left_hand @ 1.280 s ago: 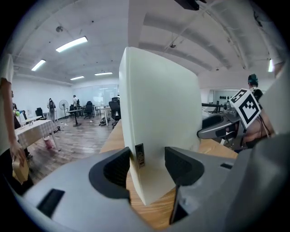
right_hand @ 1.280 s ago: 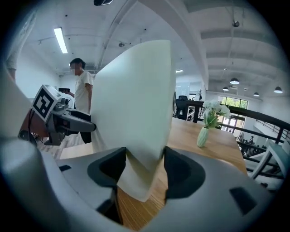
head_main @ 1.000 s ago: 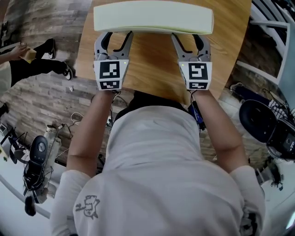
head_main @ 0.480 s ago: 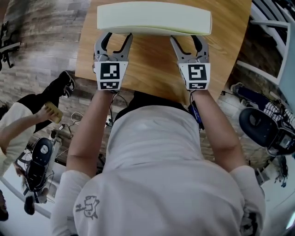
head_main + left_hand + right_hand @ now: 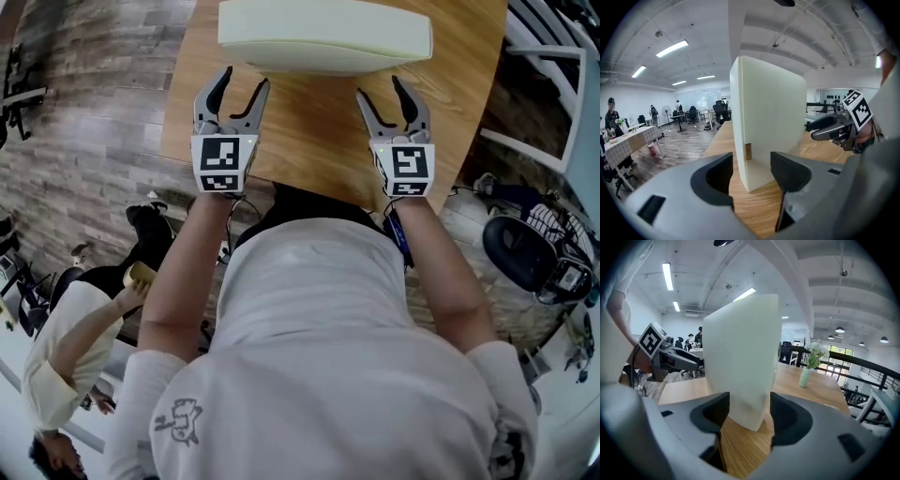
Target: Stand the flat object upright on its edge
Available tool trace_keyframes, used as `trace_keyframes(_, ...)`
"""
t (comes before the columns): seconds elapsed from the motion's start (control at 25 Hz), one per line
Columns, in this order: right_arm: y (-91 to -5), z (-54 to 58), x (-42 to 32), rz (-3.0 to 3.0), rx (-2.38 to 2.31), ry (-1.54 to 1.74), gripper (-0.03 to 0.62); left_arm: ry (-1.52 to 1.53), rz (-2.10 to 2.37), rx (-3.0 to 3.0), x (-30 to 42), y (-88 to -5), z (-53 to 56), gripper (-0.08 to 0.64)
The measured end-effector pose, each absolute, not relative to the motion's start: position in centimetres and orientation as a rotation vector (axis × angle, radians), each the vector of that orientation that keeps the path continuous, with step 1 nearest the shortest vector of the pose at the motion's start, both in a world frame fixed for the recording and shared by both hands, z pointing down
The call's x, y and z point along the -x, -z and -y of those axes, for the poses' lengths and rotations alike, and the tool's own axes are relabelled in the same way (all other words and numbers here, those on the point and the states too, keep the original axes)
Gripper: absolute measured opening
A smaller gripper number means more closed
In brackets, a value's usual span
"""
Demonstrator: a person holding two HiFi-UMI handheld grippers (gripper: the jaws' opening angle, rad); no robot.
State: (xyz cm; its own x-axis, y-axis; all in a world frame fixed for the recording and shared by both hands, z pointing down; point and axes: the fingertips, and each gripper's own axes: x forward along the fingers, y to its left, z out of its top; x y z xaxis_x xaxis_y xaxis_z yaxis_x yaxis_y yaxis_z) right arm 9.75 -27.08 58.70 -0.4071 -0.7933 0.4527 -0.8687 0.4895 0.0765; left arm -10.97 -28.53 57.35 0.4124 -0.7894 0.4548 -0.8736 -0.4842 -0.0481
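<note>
A cream flat board [image 5: 323,37] stands upright on its long edge on the wooden table [image 5: 309,131]. My left gripper [image 5: 242,86] sits just short of its left end, jaws open and empty. My right gripper [image 5: 382,94] is likewise open, a little back from the right end. In the left gripper view the board [image 5: 766,122] rises ahead of the open left gripper [image 5: 751,171], untouched by the pads, and the right gripper [image 5: 834,129] shows beyond. In the right gripper view the board [image 5: 743,357] stands ahead of the open right gripper [image 5: 749,411].
The table's near edge [image 5: 281,183] lies right behind both grippers. A vase of flowers [image 5: 806,373] stands further along the table. A person in white [image 5: 75,356] is on the floor at the left. A dark chair [image 5: 525,248] and white railings [image 5: 553,56] are at the right.
Both grippers have drawn back from the board's ends toward me, and the board stays standing alone. The person on the floor at the left has moved nearer.
</note>
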Motion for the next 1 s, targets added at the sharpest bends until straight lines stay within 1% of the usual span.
trace_keyframes(0.16, -54.5, 26.0, -8.6, 2.336, -1.402, -0.204, 0.262, -0.595, 1.463, -2.490, 11.6, -54.0, 27.2, 0.247)
trace_keyframes(0.36, -50.2, 24.9, -7.4, 2.351, -1.446, -0.153, 0.213, -0.536, 1.417, -2.533, 13.0, -50.4, 25.8, 0.245)
trace_keyframes(0.4, -49.4, 24.4, -7.2, 2.360, -1.447, -0.147, 0.202, -0.514, 1.407, -2.541, 13.2, -49.5, 25.3, 0.232)
trace_keyframes(0.56, -46.5, 21.7, -7.2, 2.394, -1.431, -0.142, 0.173, -0.450, 1.387, -2.583, 12.9, -45.6, 22.4, 0.123)
trace_keyframes(0.64, -45.6, 20.7, -7.1, 2.403, -1.431, -0.126, 0.145, -0.442, 1.391, -2.596, 13.3, -44.5, 21.4, 0.089)
trace_keyframes(0.8, -43.4, 18.9, -6.6, 2.425, -1.464, -0.101, 0.065, -0.396, 1.357, -2.616, 14.1, -42.6, 19.5, 0.045)
trace_keyframes(1.0, -39.8, 17.3, -4.9, 2.454, -1.469, -0.068, 0.013, -0.317, 1.330, -2.646, 15.4, -39.1, 17.9, 0.017)
